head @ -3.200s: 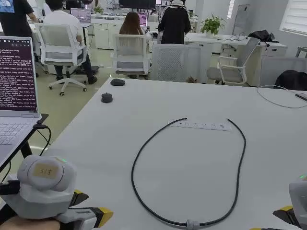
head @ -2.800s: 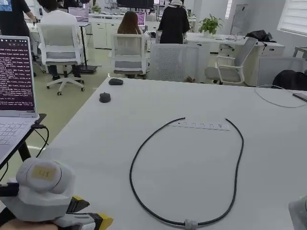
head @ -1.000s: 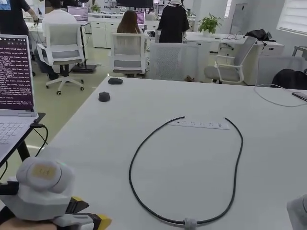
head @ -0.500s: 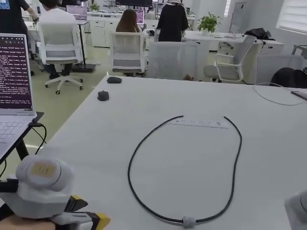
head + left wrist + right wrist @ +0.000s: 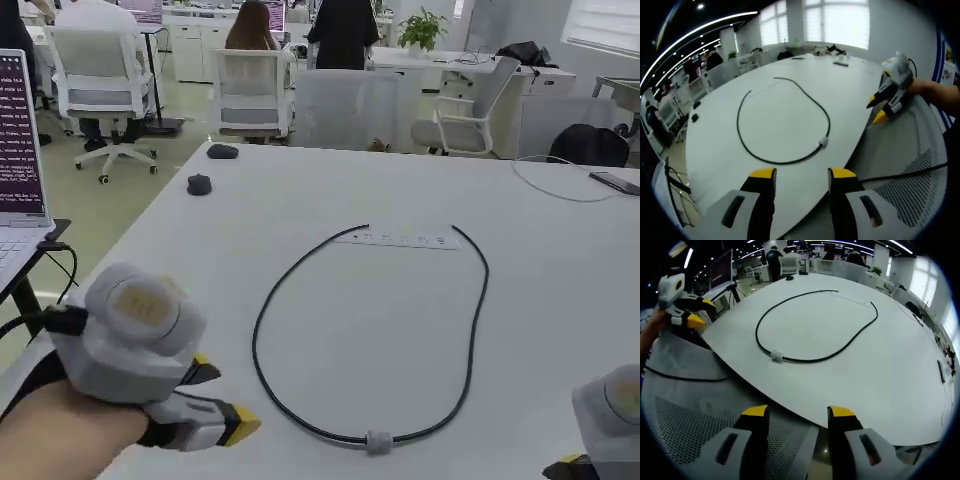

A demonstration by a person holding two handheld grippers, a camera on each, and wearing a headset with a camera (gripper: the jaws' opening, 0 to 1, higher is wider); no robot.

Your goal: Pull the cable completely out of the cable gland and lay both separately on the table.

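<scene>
A black cable [image 5: 255, 330] lies in a wide loop on the white table [image 5: 560, 290]. A small grey cable gland [image 5: 377, 441] sits threaded on it at the near side of the loop. My left gripper [image 5: 228, 398] hovers open at the table's near left edge, left of the gland and apart from it. At the lower right corner is my right gripper [image 5: 572, 466], also clear of the cable. In the left gripper view the open jaws [image 5: 801, 175] face the gland [image 5: 823, 142]. In the right gripper view the open jaws [image 5: 798, 412] point at the gland [image 5: 776, 355] from off the table edge.
A white power strip [image 5: 400, 240] lies across the loop's far ends. Two dark mice [image 5: 199, 184] sit far left, a laptop [image 5: 15, 150] beside the table, a phone [image 5: 615, 182] at the far right. A mesh chair [image 5: 700, 425] is below the grippers. Office chairs and people stand behind.
The head view has tilted down. My left gripper has risen and come forward toward the table edge. The cable and gland lie where they were.
</scene>
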